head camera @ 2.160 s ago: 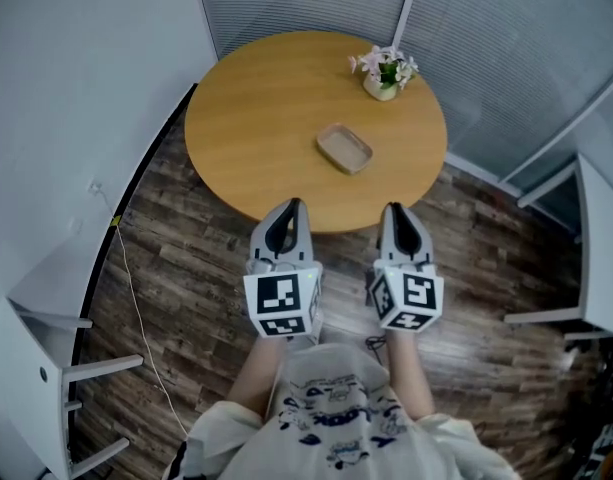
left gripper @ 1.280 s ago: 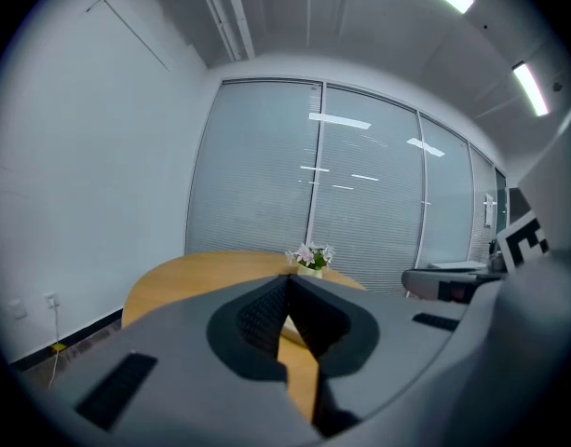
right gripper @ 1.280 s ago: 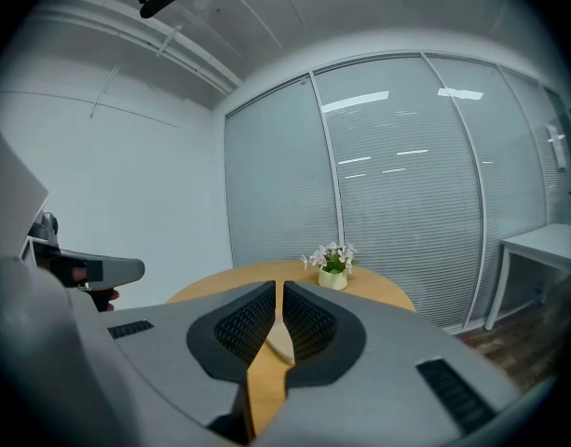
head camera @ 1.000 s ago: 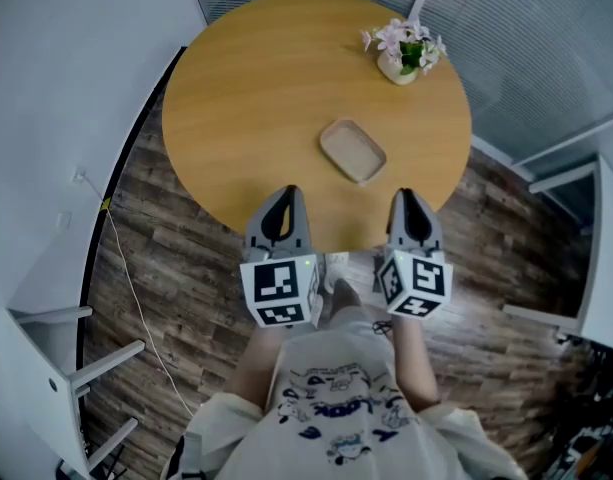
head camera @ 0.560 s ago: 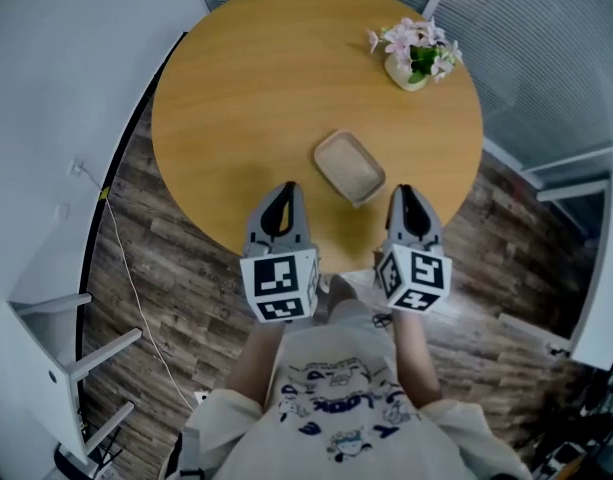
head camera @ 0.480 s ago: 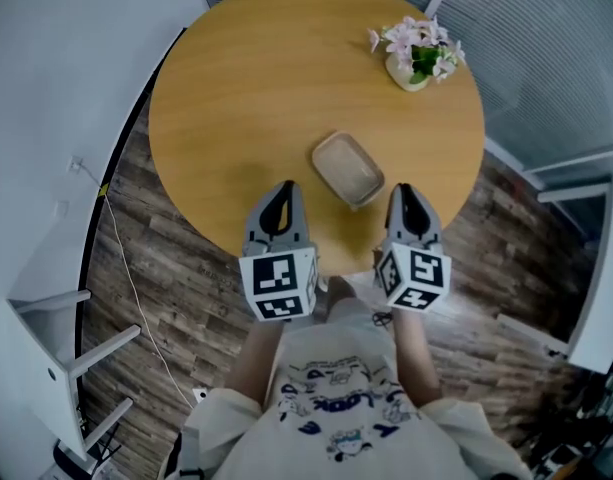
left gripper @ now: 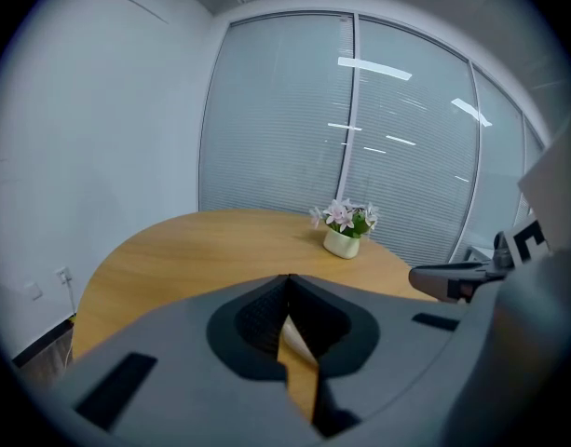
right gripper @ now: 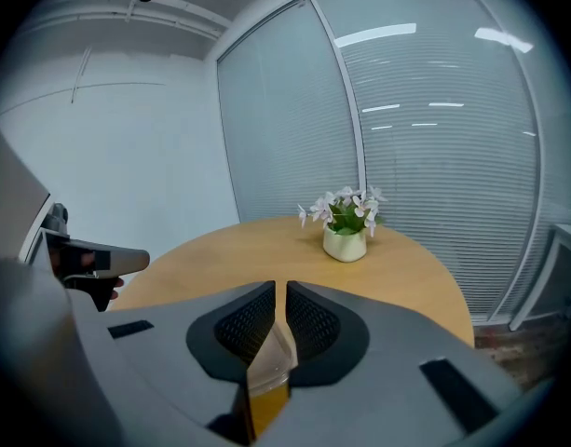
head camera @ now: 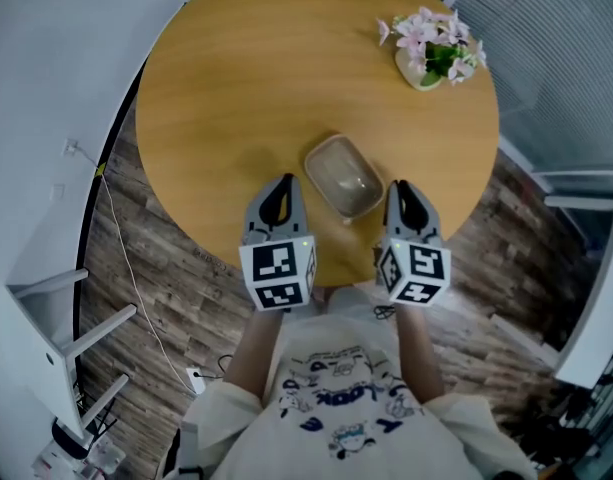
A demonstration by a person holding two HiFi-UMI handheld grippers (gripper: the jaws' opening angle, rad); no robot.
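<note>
Now both tools hang low over the near edge of the round wooden table [head camera: 226,78], side by side. The left gripper [head camera: 278,190] has its two dark ribbed fingers [left gripper: 257,317] pressed together at the tips, with nothing caught between them. The right gripper [right gripper: 280,287] is all but closed too, only a thin slit showing between its fingers [right gripper: 240,326], and it grips nothing either.

Between the two pairs of fingertips, just a touch ahead of them, sits a shallow beige tray [head camera: 344,176] with rounded corners. It lies flat on the tabletop, turned at a slant, and is empty. The left fingers point just past its left side and the right fingers just past its right, neither touching it. A sliver of its pale rim peeks out under the tips in each gripper view.

Well beyond the fingers, out to the right near the far rim, stands a small pot of pink and white flowers [head camera: 433,50], upright. Below and to the left of the left gripper, a white cable [head camera: 116,258] trails across the dark plank floor [head camera: 176,288].
</note>
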